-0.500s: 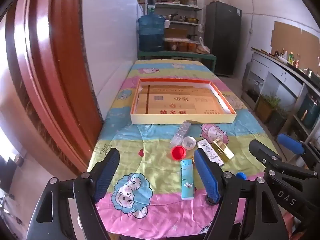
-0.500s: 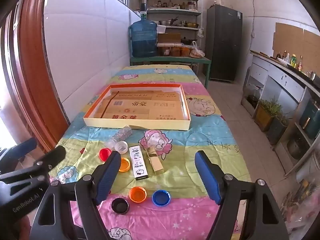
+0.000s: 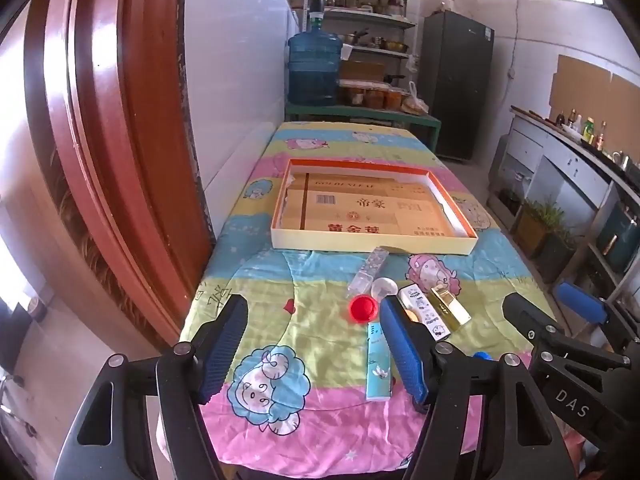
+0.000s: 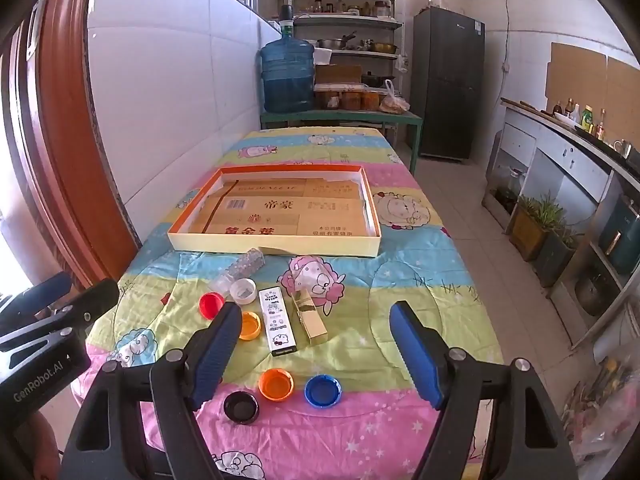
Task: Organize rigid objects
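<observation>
A shallow cardboard tray (image 4: 276, 245) with an orange rim lies mid-table, nothing in it. In front of it lie a clear bottle (image 4: 242, 267), white cap (image 4: 243, 290), red cap (image 4: 211, 305), yellow-orange cap (image 4: 249, 325), white cartoon box (image 4: 277, 322), gold box (image 4: 310, 316), orange cap (image 4: 275, 384), blue cap (image 4: 323, 391) and black cap (image 4: 241, 407). A teal box (image 3: 377, 363) shows in the left wrist view. My left gripper (image 3: 314, 346) hovers open over the table's near left. My right gripper (image 4: 314, 354) hangs open above the caps, holding nothing.
The table (image 4: 420, 280) wears a bright cartoon cloth and stands against a white tiled wall, with a red-brown door frame (image 3: 100, 140) on the left. A blue water jug (image 4: 287, 76), shelves and a dark fridge (image 4: 446, 84) stand behind. Cabinets and potted plants (image 4: 540, 220) line the right.
</observation>
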`<action>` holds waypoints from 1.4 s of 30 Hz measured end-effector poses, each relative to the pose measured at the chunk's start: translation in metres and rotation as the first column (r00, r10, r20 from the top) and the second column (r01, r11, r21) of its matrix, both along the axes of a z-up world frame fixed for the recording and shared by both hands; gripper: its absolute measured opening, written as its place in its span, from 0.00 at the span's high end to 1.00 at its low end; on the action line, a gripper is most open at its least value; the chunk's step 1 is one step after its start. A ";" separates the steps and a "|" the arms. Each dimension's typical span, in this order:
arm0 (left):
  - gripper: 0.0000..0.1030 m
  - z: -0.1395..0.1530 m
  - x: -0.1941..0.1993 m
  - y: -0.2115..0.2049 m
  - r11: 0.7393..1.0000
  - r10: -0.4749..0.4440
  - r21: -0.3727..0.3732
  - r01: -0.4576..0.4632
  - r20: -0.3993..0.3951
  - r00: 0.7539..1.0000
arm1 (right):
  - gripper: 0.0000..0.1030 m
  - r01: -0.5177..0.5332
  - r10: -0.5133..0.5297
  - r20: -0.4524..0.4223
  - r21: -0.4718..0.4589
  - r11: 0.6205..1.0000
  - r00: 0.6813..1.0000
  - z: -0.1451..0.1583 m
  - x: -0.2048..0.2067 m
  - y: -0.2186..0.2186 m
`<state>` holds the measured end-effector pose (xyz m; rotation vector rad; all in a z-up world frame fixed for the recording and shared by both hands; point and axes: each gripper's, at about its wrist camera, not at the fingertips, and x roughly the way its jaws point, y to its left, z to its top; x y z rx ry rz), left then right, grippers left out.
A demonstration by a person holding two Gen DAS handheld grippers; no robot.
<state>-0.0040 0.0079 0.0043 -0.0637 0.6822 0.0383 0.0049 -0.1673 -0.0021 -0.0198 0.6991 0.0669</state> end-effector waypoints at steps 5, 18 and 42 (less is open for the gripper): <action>0.32 0.001 0.000 0.002 1.000 -0.001 -0.003 0.001 -0.001 1.000 | 0.26 -0.003 0.003 -0.003 0.002 1.000 1.000 0.000 0.000 0.000; 0.32 0.000 -0.002 -0.002 1.000 0.008 0.009 -0.008 0.003 1.000 | 0.26 -0.015 0.015 -0.012 -0.002 1.000 1.000 -0.002 0.000 0.002; 0.32 -0.003 0.000 0.001 1.000 0.013 0.003 -0.012 -0.003 1.000 | 0.26 -0.015 0.015 -0.029 0.019 1.000 0.999 -0.008 0.002 0.002</action>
